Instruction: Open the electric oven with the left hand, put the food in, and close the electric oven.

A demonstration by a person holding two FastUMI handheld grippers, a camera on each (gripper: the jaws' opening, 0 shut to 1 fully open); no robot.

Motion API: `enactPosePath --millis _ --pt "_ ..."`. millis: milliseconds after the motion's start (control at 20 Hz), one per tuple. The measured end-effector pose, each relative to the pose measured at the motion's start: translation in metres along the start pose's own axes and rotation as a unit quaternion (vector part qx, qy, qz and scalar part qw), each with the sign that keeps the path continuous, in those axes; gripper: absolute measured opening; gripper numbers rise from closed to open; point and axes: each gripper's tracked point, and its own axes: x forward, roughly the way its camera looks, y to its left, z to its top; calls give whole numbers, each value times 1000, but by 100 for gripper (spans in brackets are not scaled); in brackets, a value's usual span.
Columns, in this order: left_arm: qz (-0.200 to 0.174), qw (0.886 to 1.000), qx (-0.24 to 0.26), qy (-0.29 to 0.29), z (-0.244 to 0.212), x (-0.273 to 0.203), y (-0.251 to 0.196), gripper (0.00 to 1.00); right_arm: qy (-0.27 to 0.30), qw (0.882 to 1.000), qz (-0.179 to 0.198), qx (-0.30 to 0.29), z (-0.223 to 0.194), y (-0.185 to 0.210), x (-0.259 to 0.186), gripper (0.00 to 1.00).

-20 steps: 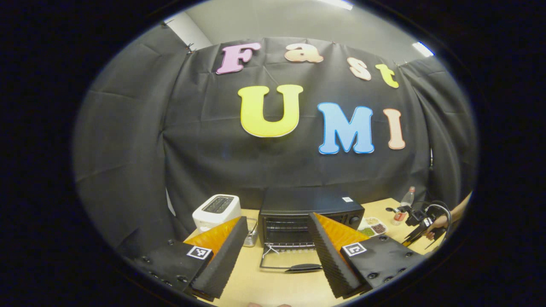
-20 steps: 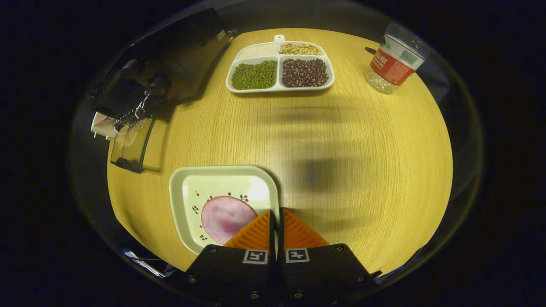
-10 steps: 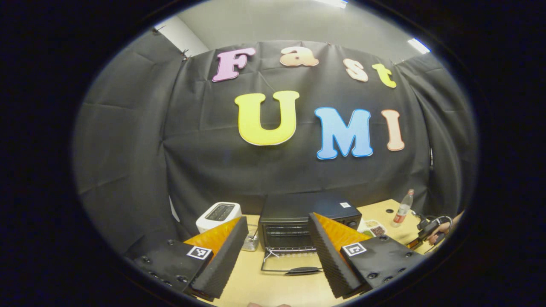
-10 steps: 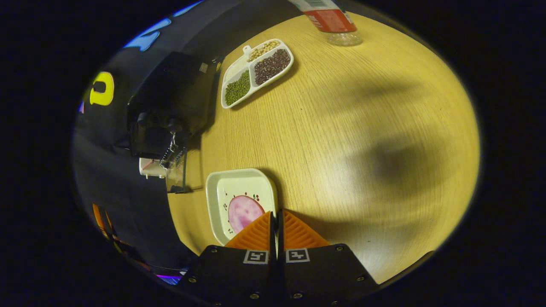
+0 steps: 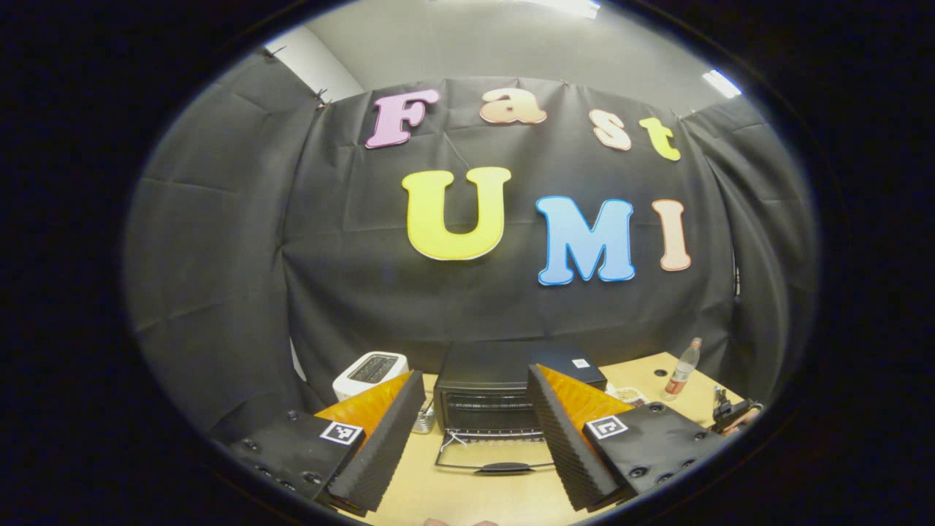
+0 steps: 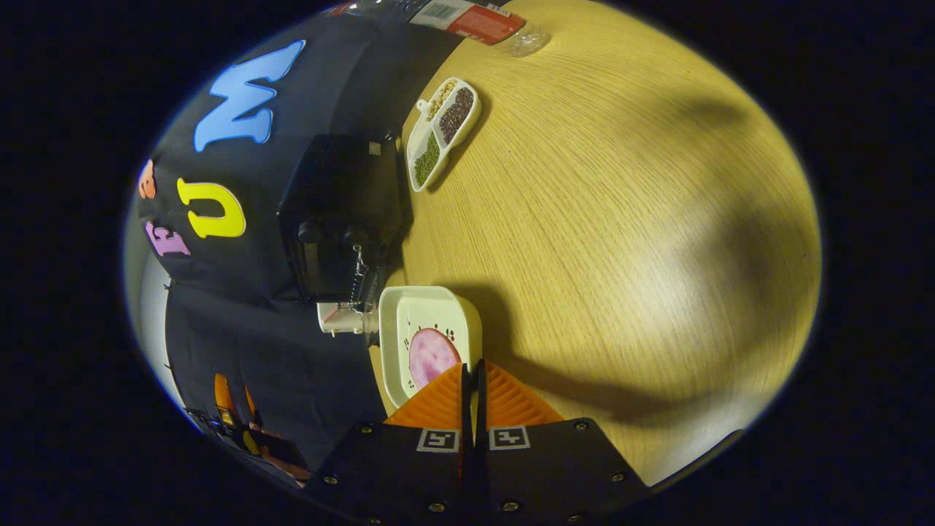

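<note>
Oven (image 5: 504, 387) status: door (image 5: 497, 456) is down flat on the table (image 5: 467, 497), cavity open toward the front. The opening step reads as complete.

Left gripper (image 5: 475, 431): jaws spread wide, holding nothing, set back from the oven and facing it with the door handle between the 2 fingers in the left gripper view. Over the last second the oven has shrunk and dropped lower in this view, so the left gripper has backed off and is clear of the door.

Right gripper (image 6: 471, 394): jaws pinched narrow on the near rim of the plate (image 6: 431, 343), which carries 1 pink slice of food (image 6: 432, 356). Over the same second the plate has left the open table and swung toward the oven; it now sits just beside the lowered door in the right gripper view, and the whole view has rolled with the wrist.

Also present: toaster (image 5: 369, 369), divided tray of beans (image 6: 442, 131), bottle (image 5: 681, 372).

Assessment: the loading step is under way. The plate looks tilted; the slice could slide if it is not levelled before entry.
</note>
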Motion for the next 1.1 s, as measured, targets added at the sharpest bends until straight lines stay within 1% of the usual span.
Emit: enactPosePath --millis 100,200,250,300,400,450,500,600,650,700,750,850,900,1000,1100 --pt "-6 1000 -8 -6 6 3 -3 98 -17 1000 0 2 -6 11 -1 1" --pt "-6 1000 -7 -19 17 5 -1 100 -34 999 -12 -12 -14 25 -5 1" --pt "-7 1000 -4 -26 21 6 -1 100 -45 999 -15 -16 -19 37 -5 1" --pt "-14 999 -4 -30 25 9 -2 95 -60 998 -13 -14 -21 51 -1 0" --pt "-35 999 -2 -37 30 13 -5 100 -82 997 -8 -3 -31 82 11 0" --pt "-42 998 2 -39 29 14 -2 100 -90 996 -5 1 -39 97 19 0" --pt "-44 998 10 -42 28 15 1 100 -97 995 -11 8 -44 110 29 1" --pt "-49 997 26 -50 27 17 12 93 -119 992 -15 40 -53 133 54 1" --pt "-55 997 27 -50 26 15 14 89 -131 989 -16 61 -56 147 67 0" --pt "-58 997 27 -52 25 13 19 95 -149 986 -15 79 -56 160 81 1" --pt "-60 996 25 -53 25 11 26 100 -164 982 -22 90 -57 169 93 0" --pt "-60 996 21 -56 25 8 42 100 -211 970 -49 108 -51 178 113 1" --pt "-58 997 18 -56 25 7 52 100 -223 966 -56 115 -49 183 126 1" --pt "-47 997 15 -55 22 4 74 100 -243 957 -59 146 -45 197 152 1" --pt "-34 998 10 -49 18 -2 97 100 -268 945 -45 183 -33 212 172 1"
